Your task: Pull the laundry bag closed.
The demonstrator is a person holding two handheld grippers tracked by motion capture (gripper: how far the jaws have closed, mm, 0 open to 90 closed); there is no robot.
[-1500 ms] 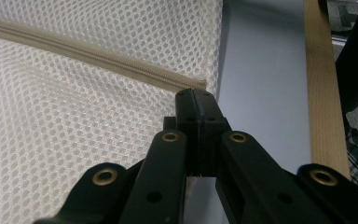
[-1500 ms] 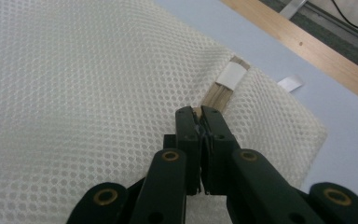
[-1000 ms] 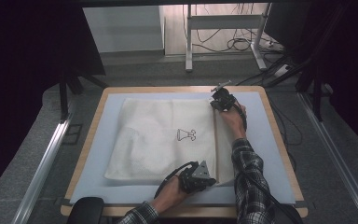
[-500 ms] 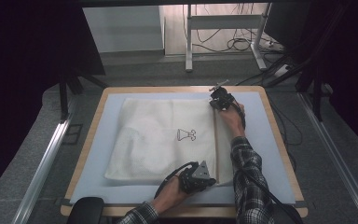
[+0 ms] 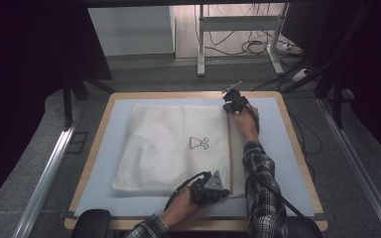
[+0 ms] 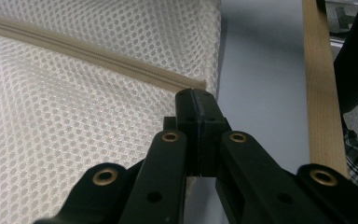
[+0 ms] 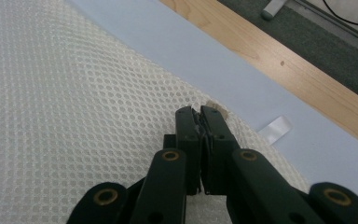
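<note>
Both hand-held grippers, left [image 6: 196,100] and right [image 7: 200,114], pinch the mesh bag [image 5: 173,144], hiding its zipper ends

Left tool [image 5: 213,187] is sitting low at the near side, jaws pressed together, left hand [image 5: 181,210] gripping it from behind, forearm coming in from the bottom edge. Right tool [image 5: 234,101] is reaching far forward, jaws closed too, right hand [image 5: 245,124] behind it, checked sleeve [image 5: 260,193] stretching straight out.

White honeycomb-mesh cloth bag [image 6: 74,93] (woven beige zipper [image 6: 98,58]) on matt blue mat [image 6: 261,93], wooden-edged table [image 6: 319,84].
</note>
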